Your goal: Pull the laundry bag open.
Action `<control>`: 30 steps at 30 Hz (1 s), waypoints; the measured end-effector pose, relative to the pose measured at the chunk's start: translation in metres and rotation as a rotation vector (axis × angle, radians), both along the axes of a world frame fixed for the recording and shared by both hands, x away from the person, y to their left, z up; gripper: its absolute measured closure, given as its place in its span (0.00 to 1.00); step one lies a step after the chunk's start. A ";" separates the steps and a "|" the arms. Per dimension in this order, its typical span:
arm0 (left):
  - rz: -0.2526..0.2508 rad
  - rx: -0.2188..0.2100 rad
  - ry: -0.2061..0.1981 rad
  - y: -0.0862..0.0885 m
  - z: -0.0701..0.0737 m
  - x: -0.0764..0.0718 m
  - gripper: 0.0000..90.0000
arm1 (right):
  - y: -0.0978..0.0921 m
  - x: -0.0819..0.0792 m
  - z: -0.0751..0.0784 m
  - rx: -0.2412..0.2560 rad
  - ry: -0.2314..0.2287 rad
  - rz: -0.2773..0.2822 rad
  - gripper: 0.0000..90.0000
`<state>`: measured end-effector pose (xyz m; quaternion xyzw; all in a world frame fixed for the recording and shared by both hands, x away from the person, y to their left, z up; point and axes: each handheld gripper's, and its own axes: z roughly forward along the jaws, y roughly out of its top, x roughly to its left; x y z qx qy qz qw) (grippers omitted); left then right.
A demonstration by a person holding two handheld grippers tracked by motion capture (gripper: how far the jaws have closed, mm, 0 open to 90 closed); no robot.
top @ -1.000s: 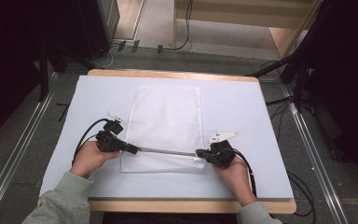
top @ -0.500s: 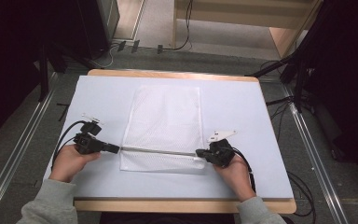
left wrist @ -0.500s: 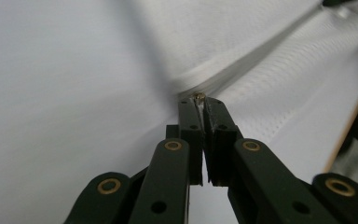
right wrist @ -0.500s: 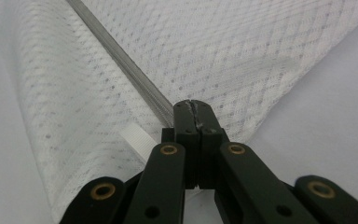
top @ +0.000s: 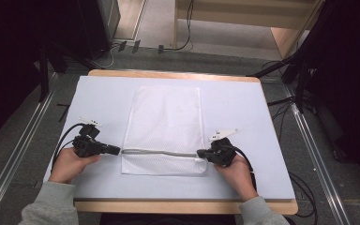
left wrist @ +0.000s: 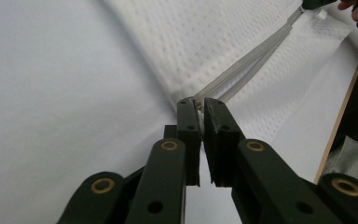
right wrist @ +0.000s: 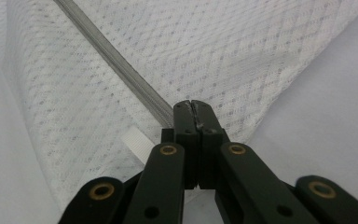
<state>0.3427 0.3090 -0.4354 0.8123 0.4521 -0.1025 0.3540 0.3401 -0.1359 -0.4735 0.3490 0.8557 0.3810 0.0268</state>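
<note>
**Grippers at both ends of the zipper**

Left gripper [left wrist: 196, 103] pinches the zipper [top: 161, 153] at the mesh bag's [top: 165, 122] left edge; right gripper [right wrist: 192, 108] clamps the far end. Bag lies flat mid-counter [top: 243, 108]. Looks like the zip run's finished, so letting go seems next.

Grey floor [top: 23, 140], wooden furniture [top: 243, 14], possibly shelving, dark surroundings

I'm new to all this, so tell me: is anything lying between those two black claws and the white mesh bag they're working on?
Nothing visible: the left claw and right claw both already pinch the white mesh bag's grey zipper.
</note>
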 end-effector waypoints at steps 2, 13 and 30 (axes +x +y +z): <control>-0.017 0.011 -0.032 -0.003 0.001 0.000 0.87 | 0.000 0.000 0.001 0.004 0.005 0.001 0.94; -0.015 0.013 -0.088 -0.006 0.005 0.005 0.65 | 0.000 0.002 0.005 0.027 0.000 -0.004 0.81; 0.066 0.031 -0.203 -0.002 0.009 0.010 0.42 | -0.012 0.000 0.010 0.080 -0.028 -0.064 0.58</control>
